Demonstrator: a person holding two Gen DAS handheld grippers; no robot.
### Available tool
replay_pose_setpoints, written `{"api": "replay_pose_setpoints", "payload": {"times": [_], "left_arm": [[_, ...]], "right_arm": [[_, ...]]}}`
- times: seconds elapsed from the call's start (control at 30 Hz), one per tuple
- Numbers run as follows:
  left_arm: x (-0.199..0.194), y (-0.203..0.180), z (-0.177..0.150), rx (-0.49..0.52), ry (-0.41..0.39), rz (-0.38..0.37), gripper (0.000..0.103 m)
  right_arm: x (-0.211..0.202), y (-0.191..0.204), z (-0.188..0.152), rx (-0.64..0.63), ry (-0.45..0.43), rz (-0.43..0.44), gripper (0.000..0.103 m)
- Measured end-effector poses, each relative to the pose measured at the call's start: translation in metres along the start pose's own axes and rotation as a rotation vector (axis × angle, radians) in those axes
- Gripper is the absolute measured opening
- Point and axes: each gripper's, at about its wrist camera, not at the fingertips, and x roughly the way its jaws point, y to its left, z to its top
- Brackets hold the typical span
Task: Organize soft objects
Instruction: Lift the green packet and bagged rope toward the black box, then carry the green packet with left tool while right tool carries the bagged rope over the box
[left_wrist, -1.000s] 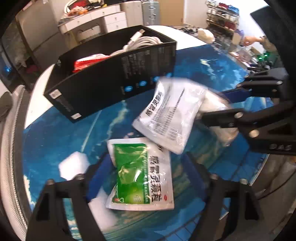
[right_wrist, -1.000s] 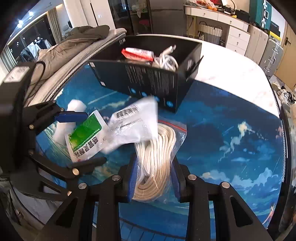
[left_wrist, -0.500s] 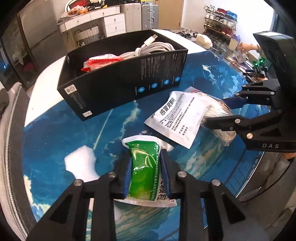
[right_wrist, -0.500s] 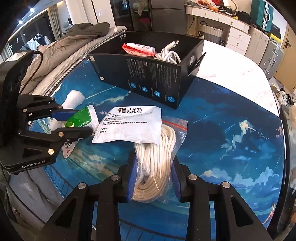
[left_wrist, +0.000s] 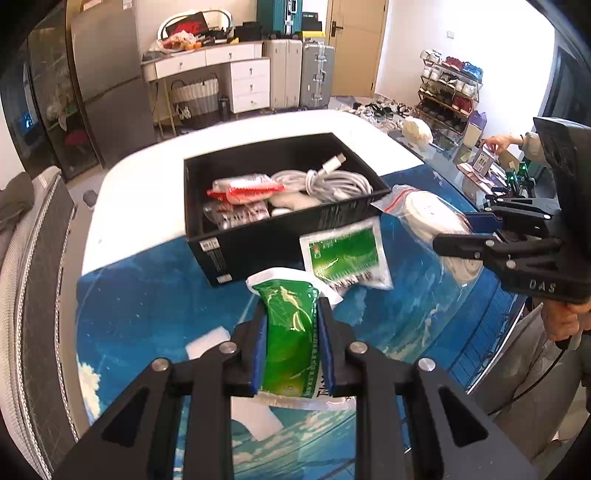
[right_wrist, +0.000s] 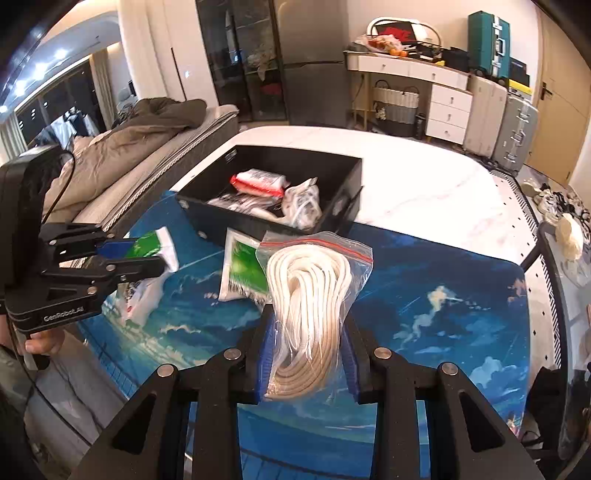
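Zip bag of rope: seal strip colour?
Red, along the top edge of the clear bag; clearest in the right wrist view.

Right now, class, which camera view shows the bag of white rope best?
The right wrist view: the bag of white rope fills the centre, its coils and red zip strip plain, pinched in the right tool. The left wrist view shows the bag only at the right side, partly hidden behind that tool.

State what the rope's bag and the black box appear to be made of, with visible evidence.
Zip bag of rope: thin clear plastic film, glossy; it wrinkles, and the coils show through. Black box: probably matte printed cardboard; thin straight walls with a label sticker.
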Motion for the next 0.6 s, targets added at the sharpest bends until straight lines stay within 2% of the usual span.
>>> {"api": "replay_pose_setpoints", "payload": {"times": [0.17,0.27,0.6], "left_arm": [[0.028,-0.007,-0.011,-0.009,0.074,-0.014,0.022],[0.033,-0.006,-0.016,-0.01,0.092,-0.015,0.022],[0.027,-0.006,-0.014,-0.008,0.074,-0.012,0.022]], "right_arm": [[0.02,0.013,-0.013,-0.031,0.07,0.027,0.032],[0.029,0.016,-0.019,-0.033,0.099,0.035,0.032],[0.03,0.019,-0.019,-0.024,0.085,0.037,0.032]]}}
